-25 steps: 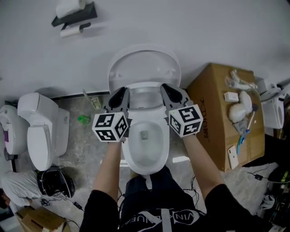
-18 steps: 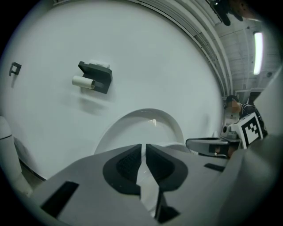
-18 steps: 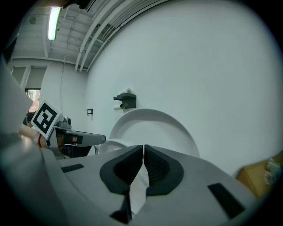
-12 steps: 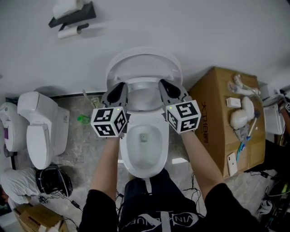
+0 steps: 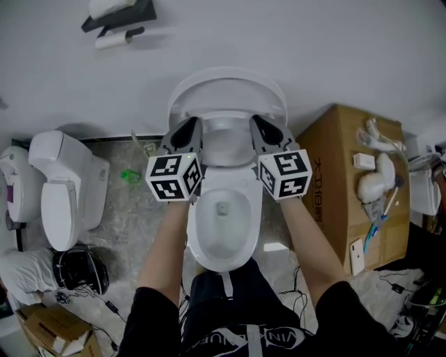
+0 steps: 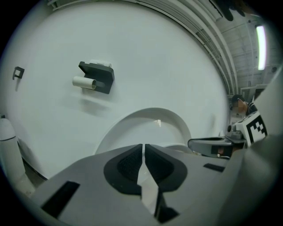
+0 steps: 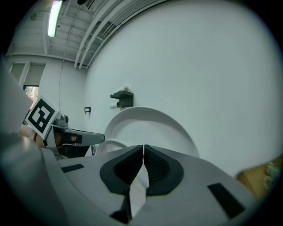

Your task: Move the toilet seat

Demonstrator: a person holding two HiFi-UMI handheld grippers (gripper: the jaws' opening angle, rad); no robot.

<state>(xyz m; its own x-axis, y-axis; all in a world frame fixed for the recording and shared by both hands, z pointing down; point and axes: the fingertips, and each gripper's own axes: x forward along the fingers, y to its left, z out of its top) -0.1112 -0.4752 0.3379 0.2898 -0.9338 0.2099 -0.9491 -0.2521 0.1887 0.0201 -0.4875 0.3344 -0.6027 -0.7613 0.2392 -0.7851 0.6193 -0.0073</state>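
Observation:
The white toilet seat (image 5: 226,94) stands raised against the wall behind the open bowl (image 5: 221,240). My left gripper (image 5: 188,130) points at the seat's lower left part and my right gripper (image 5: 260,127) at its lower right, both close over the bowl's back rim. The left gripper's (image 6: 143,150) jaws have just been closing; its pads stand almost together with nothing between them, and the seat (image 6: 146,121) lies beyond the tips. In the right gripper view the right gripper (image 7: 143,152) is shut on nothing, with the seat (image 7: 152,126) ahead of it.
A second white toilet (image 5: 63,195) stands on the floor at the left. At the right is a cardboard box (image 5: 334,174) with small fittings on top. A black paper-roll holder (image 5: 118,21) hangs on the wall. A dark bag (image 5: 80,268) and cables lie on the floor.
Both grippers have moved a little way towards the raised seat and the wall. The seat itself has not moved.

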